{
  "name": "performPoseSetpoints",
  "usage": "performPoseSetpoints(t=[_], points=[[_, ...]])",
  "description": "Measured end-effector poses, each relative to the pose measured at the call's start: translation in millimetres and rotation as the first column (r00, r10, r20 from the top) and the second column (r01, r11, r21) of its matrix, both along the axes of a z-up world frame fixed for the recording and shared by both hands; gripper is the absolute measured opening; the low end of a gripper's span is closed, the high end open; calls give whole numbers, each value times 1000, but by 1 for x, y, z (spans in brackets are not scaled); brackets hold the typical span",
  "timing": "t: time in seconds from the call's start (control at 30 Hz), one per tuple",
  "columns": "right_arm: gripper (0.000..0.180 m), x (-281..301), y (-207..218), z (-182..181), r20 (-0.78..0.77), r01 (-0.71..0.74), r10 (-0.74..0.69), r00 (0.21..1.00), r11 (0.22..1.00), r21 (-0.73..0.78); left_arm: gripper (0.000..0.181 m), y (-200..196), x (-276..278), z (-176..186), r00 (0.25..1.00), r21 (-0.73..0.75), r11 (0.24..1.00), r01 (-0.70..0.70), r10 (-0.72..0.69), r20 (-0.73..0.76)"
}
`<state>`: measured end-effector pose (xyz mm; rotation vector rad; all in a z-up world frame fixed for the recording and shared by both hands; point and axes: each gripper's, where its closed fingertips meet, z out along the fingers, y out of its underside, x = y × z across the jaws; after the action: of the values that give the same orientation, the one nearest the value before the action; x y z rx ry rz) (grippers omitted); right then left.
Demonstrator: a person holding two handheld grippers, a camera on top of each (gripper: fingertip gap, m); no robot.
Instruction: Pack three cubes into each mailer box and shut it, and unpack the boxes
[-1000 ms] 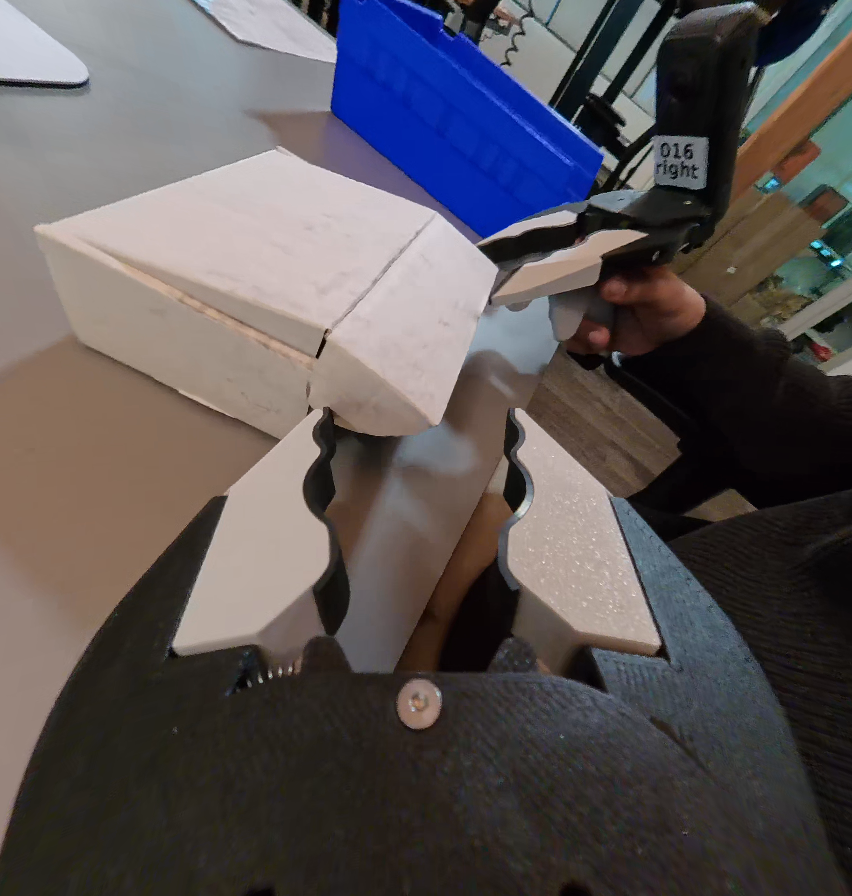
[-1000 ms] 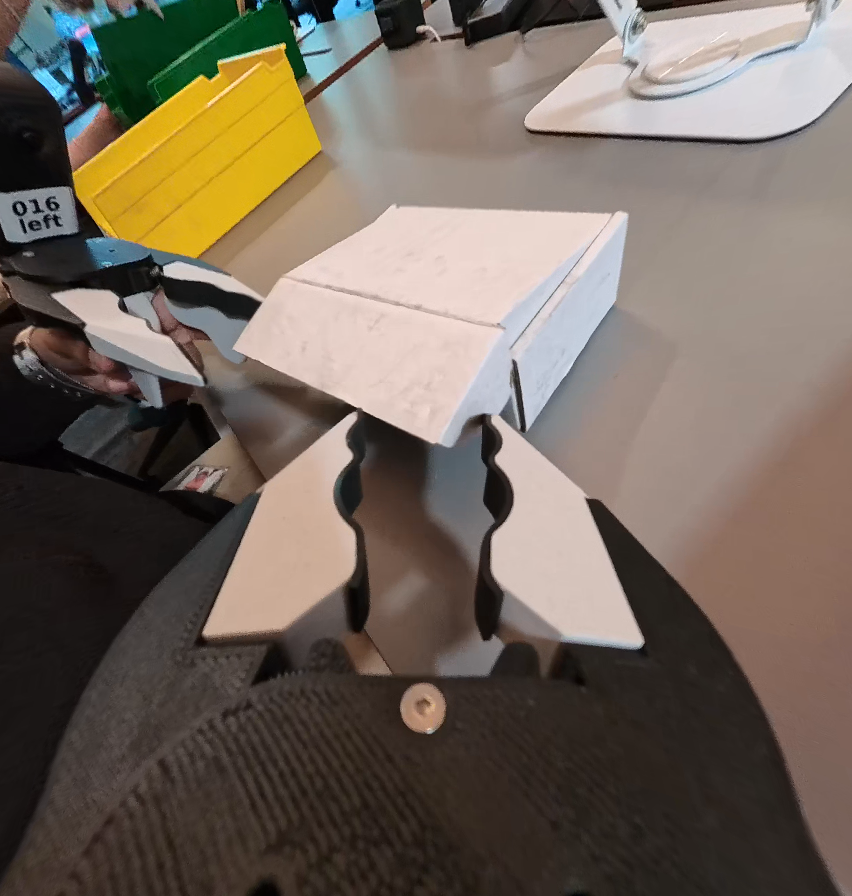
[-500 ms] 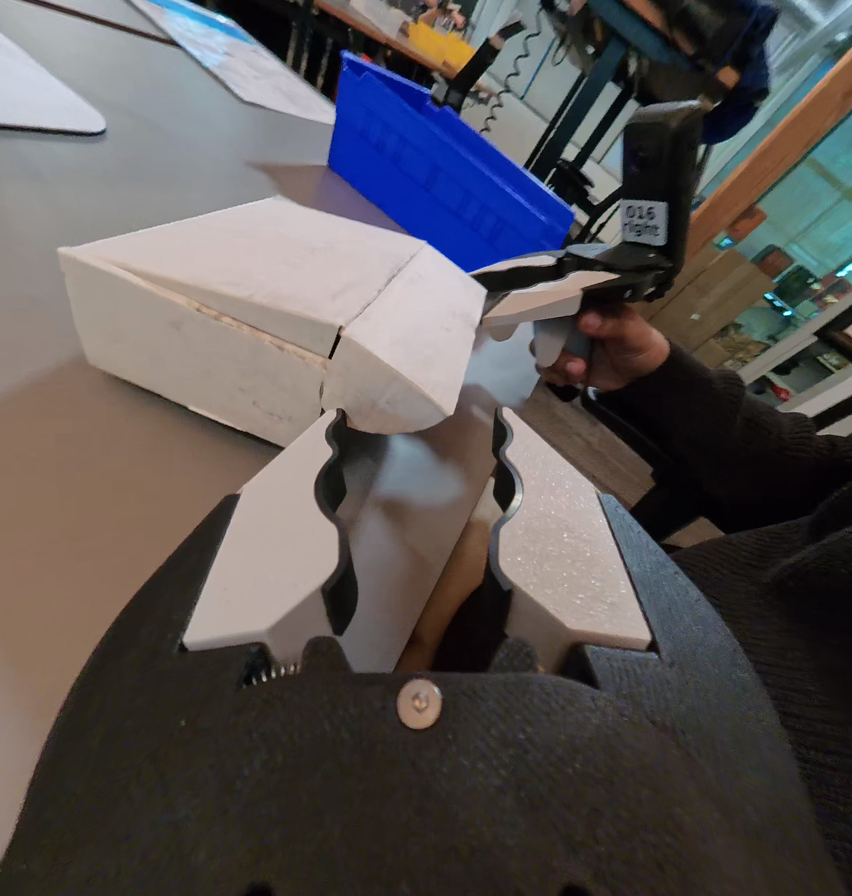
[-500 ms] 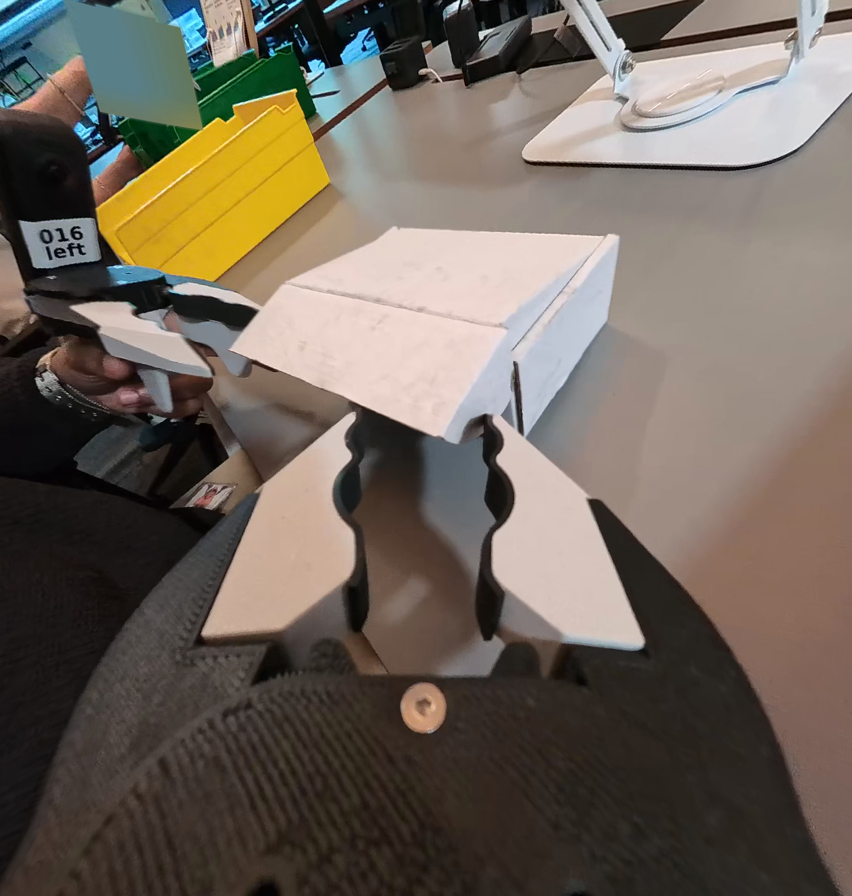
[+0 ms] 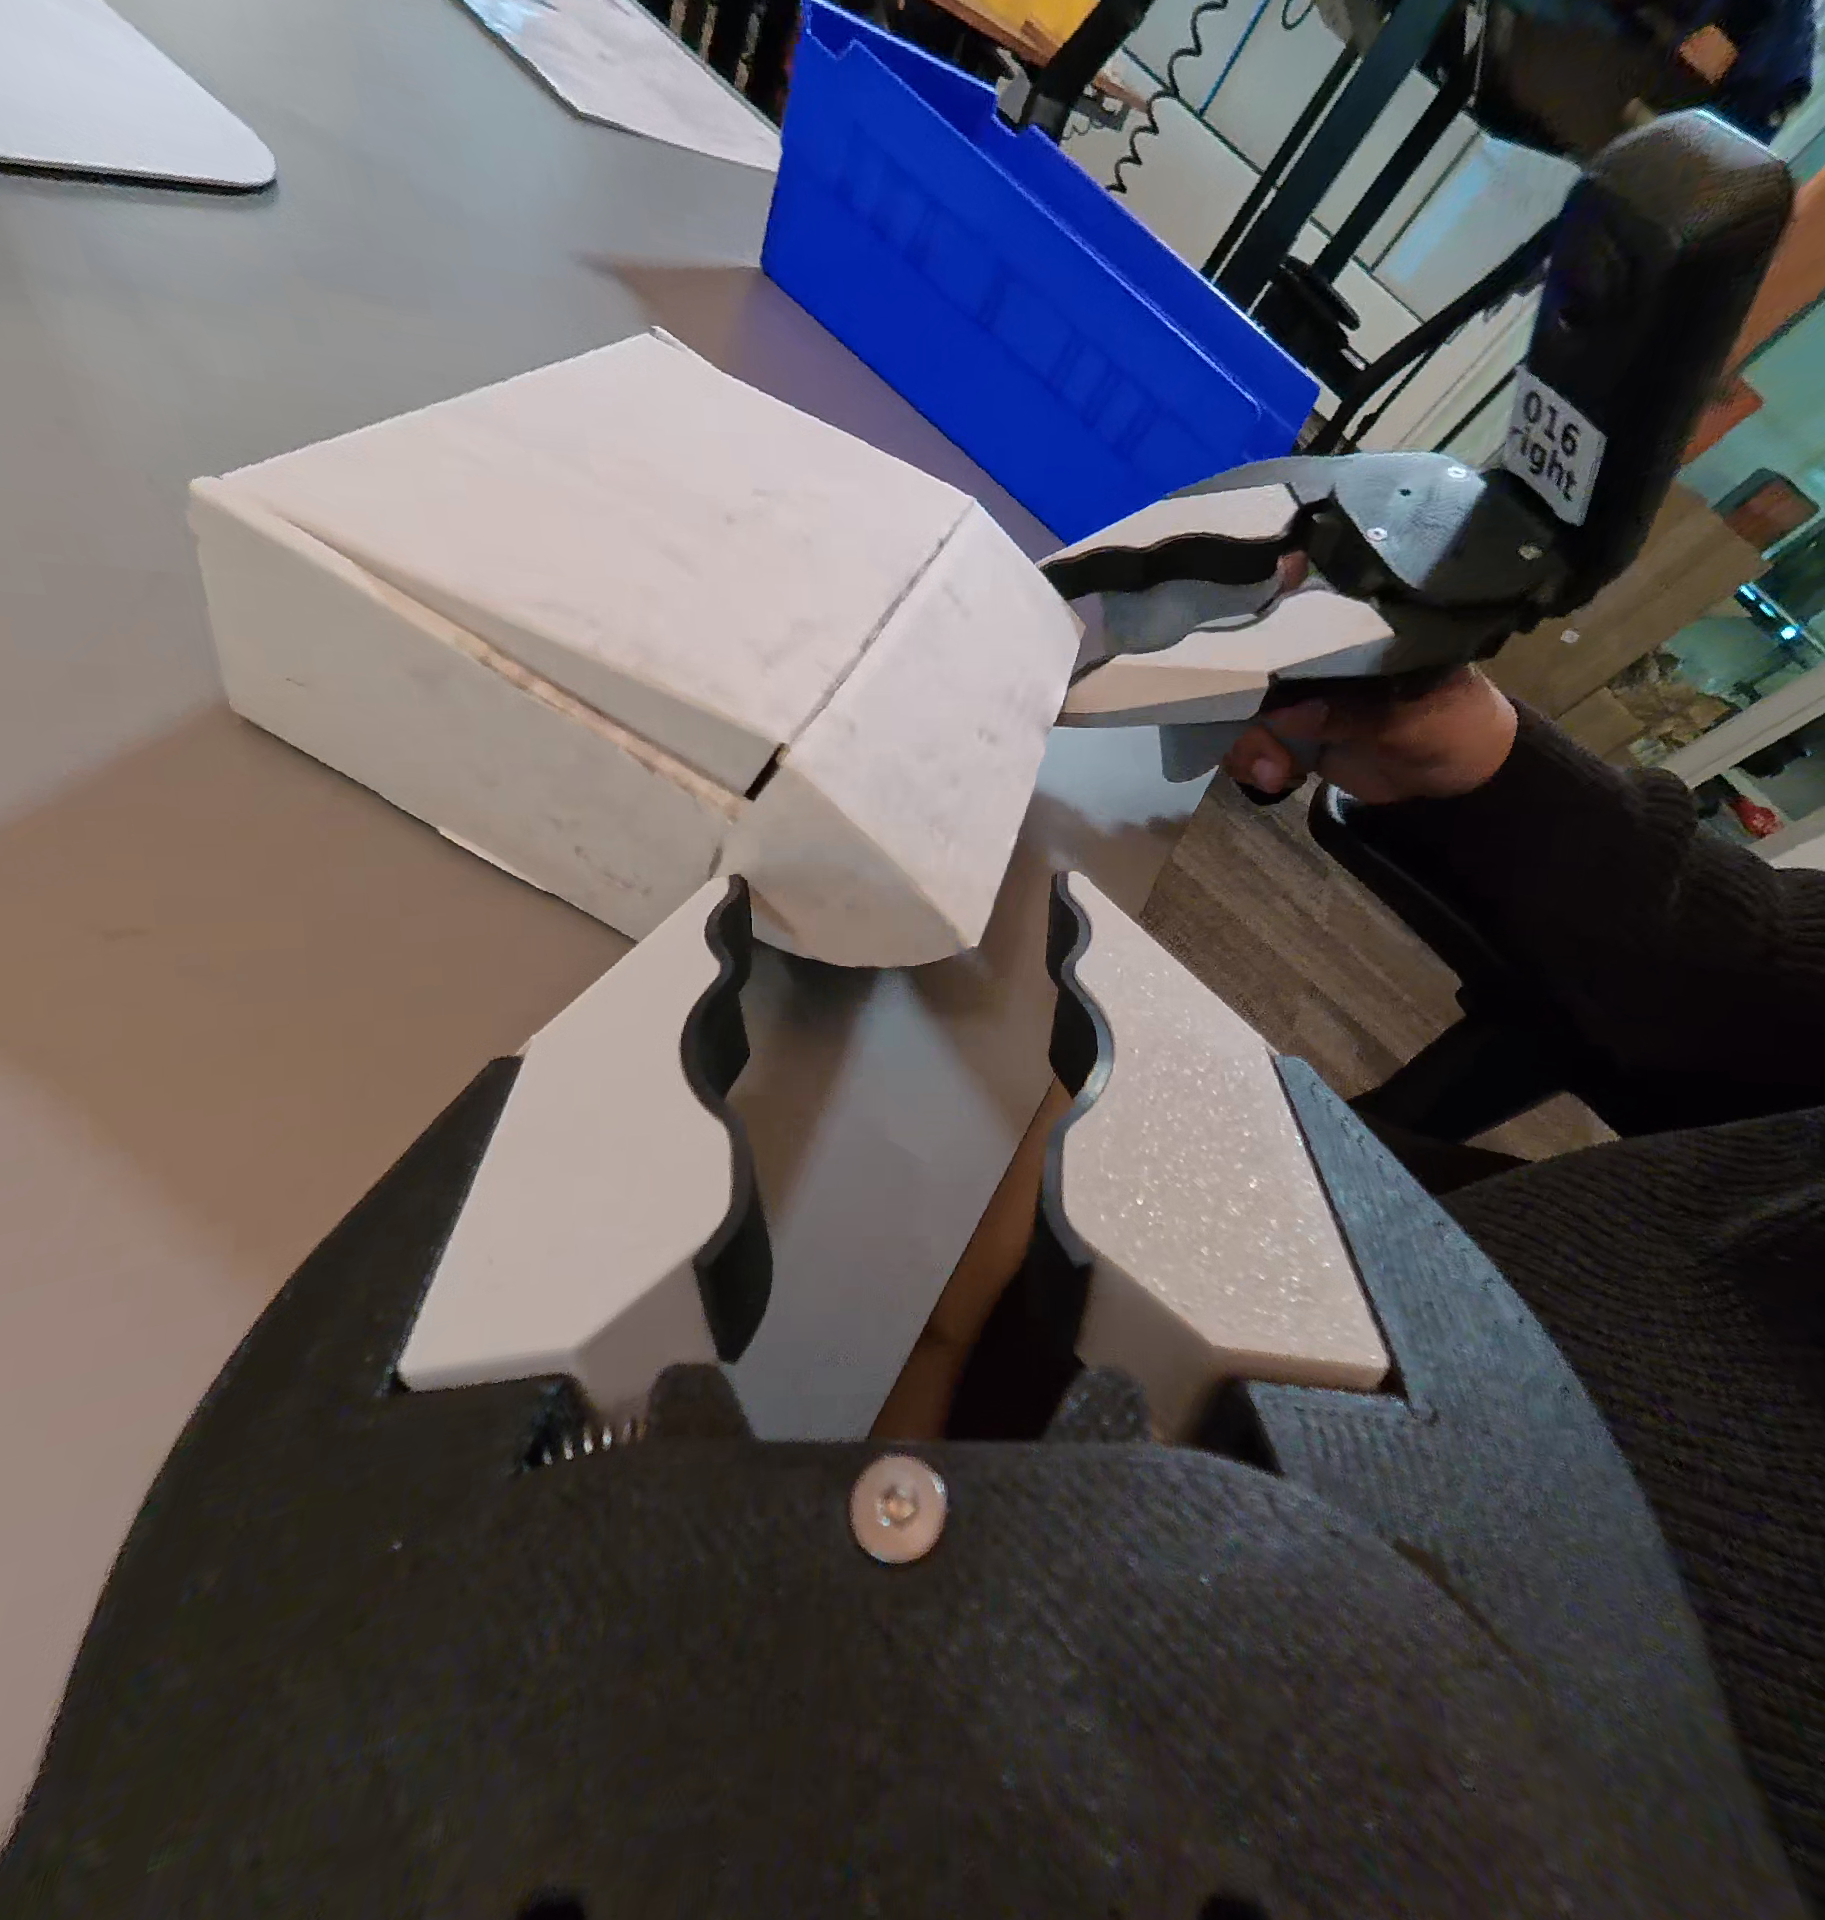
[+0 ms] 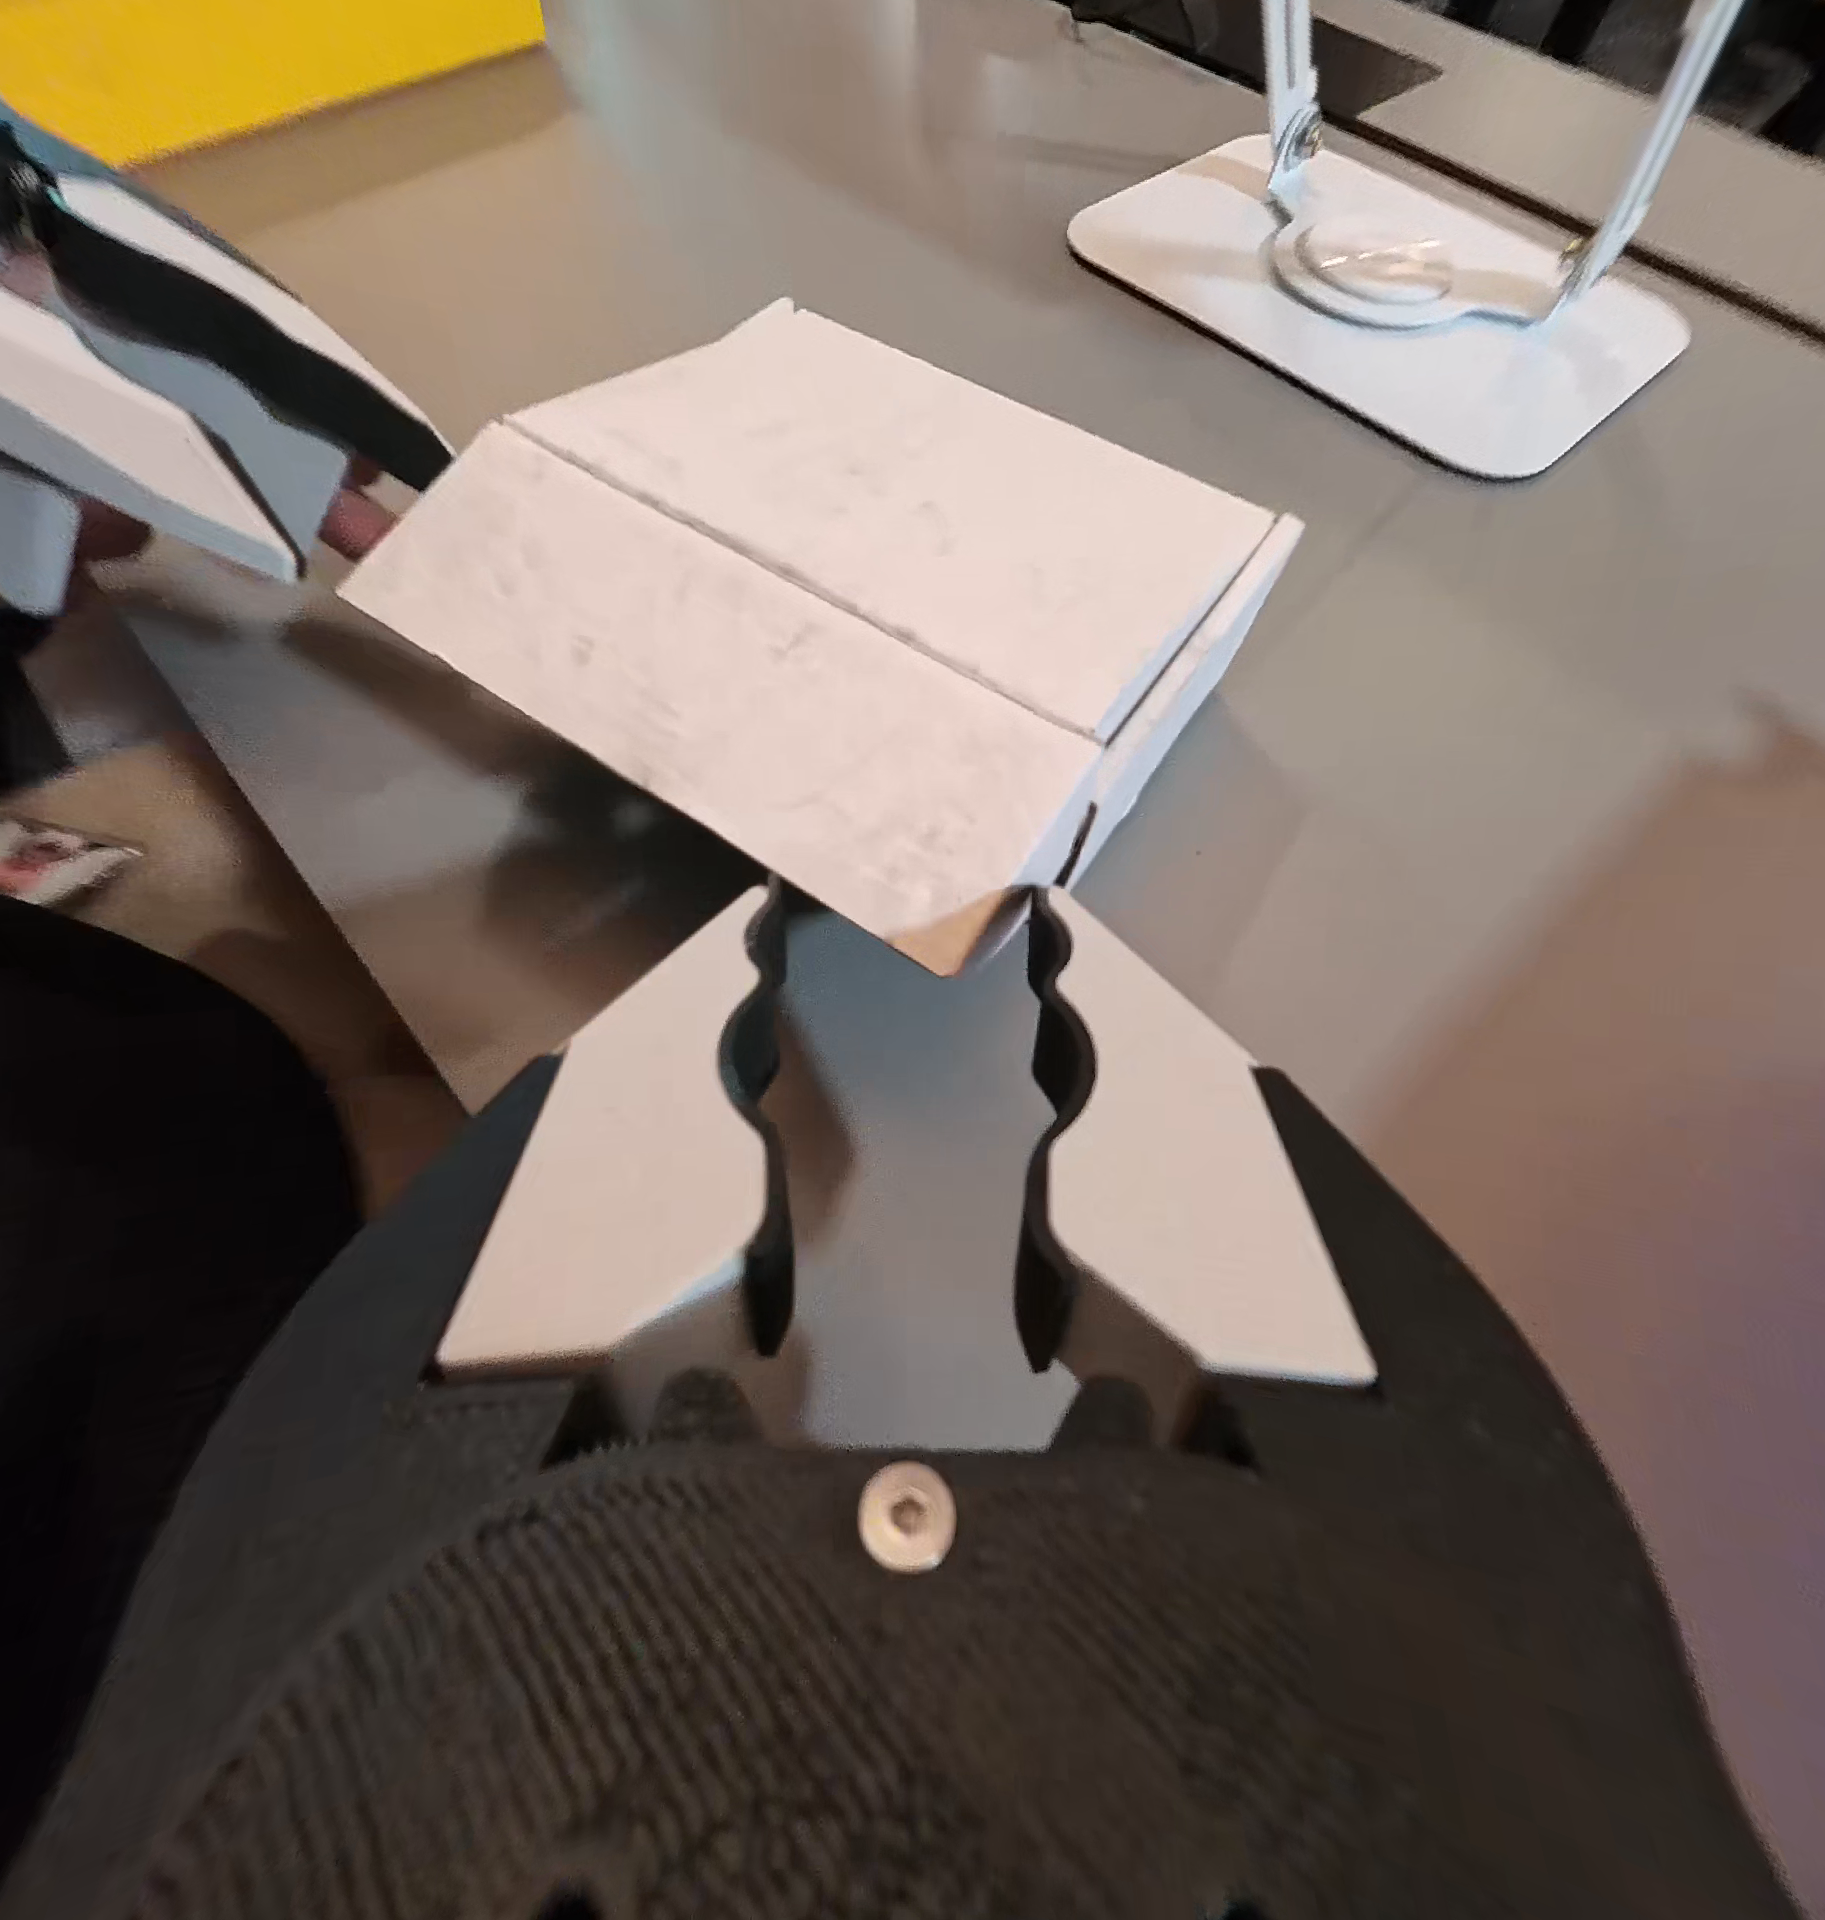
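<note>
Mailer box (image 5: 596,582): white, on the grey table (image 5: 160,987) near its near edge; lid partly raised, front flap (image 5: 918,769) sticking out toward the viewer and overhanging the table edge. Contents hidden (no cube visible in either view).

Left tongs (image 5: 892,894): open, nothing between the fingers. Tips sit just under the flap's left corner; the left fingertip (image 5: 726,904) appears to touch the flap's underside (contact not certain).

Right tongs (image 6: 897,904): open, empty gap. Tips are at the flap's right corner, which dips between them; contact cannot be confirmed because of motion blur. In the left wrist view the same tongs (image 5: 1079,634) meet the flap's right end from the right, with a hand (image 5: 1375,732) on the trigger grip.

Blue bin (image 5: 1001,301): on the table, beyond the box, far right.

Yellow bin (image 6: 212,62): far left of the right wrist view, beyond the box.

White stand base (image 6: 1407,343): flat plate with metal arms, far right of the box, well apart from it.

White plate corner (image 5: 108,125): far left in the left wrist view.
</note>
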<state>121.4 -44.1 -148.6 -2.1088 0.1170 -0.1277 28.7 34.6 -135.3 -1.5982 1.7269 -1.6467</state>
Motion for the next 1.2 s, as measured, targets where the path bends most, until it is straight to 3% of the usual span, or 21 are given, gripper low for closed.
performPoseSetpoints(t=[0.2,0.43,0.6,0.67,0.87,1.2], points=[[40,7,-3,-7,189,15,0,982,997,-77,56,1,0,-6,1000,78,997,-5,5,-3],[22,10,-3,10,279,33,-24,960,999,-27,55,-6,-1,-11,999,218,976,9,-16,30],[9,11,-6,20,220,35,-38,975,999,18,48,-9,-2,2,997,152,988,13,-25,77],[9,9,-4,21,173,33,-37,984,999,31,47,-11,-3,4,996,139,990,21,-32,80],[10,9,-4,13,220,36,-33,975,999,-11,48,-8,-2,-2,997,206,979,9,-25,72],[12,8,-4,9,208,27,-22,978,999,-24,48,-1,-1,-4,999,154,988,-9,3,39]])
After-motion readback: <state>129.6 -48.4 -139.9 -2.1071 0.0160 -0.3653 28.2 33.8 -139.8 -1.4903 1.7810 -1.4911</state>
